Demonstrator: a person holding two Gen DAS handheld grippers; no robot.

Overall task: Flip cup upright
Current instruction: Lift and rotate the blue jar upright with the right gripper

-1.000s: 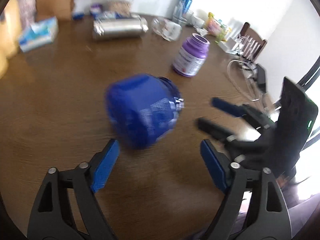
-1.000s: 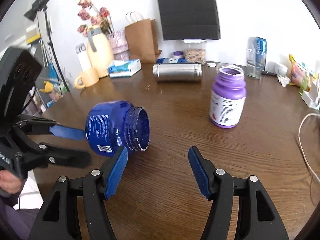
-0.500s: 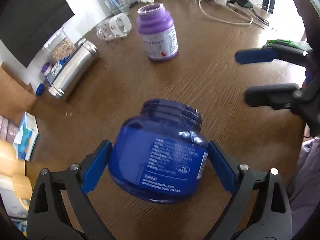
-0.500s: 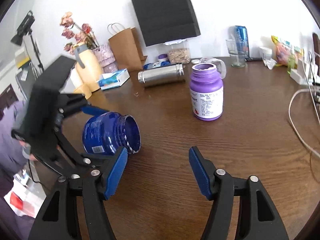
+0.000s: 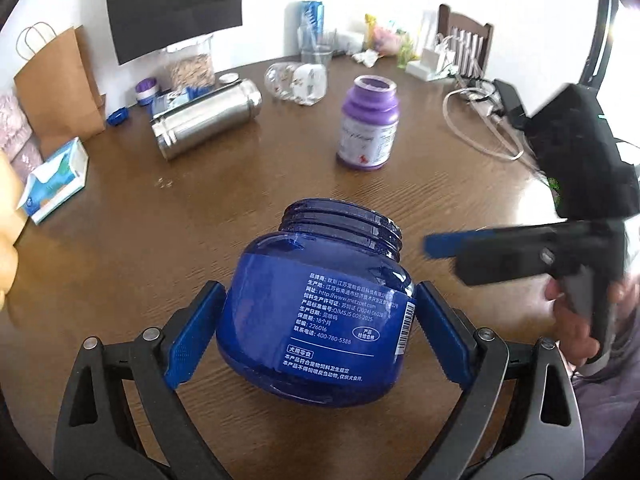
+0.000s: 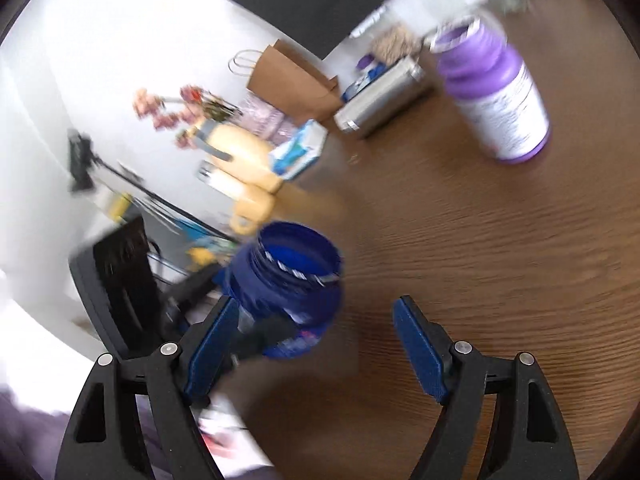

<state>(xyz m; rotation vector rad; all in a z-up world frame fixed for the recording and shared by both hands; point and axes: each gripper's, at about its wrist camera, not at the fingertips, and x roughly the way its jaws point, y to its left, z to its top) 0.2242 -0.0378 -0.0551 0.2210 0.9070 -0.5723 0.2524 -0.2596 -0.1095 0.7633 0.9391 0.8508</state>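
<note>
The cup is a dark blue, lidless plastic jar (image 5: 320, 312) with white print. My left gripper (image 5: 316, 332) is shut on the blue jar, with a blue pad on each side of its body. The jar is tilted, with its open threaded mouth pointing up and away from me. In the blurred right wrist view the jar (image 6: 296, 284) shows its open mouth up, with the left gripper behind it. My right gripper (image 6: 316, 344) is open and empty, just right of the jar. It shows at the right edge of the left wrist view (image 5: 440, 246).
A purple bottle (image 5: 368, 128) stands on the brown wooden table (image 5: 160, 240) behind the jar. A steel flask (image 5: 208, 118) lies on its side at the back left, next to a tissue box (image 5: 56, 180) and a paper bag (image 5: 60, 84). White cables (image 5: 480, 136) lie at the right.
My left gripper closed on the jar lying on its side and has tipped it so the mouth faces up. My right gripper has swung and tilted, staying open.
</note>
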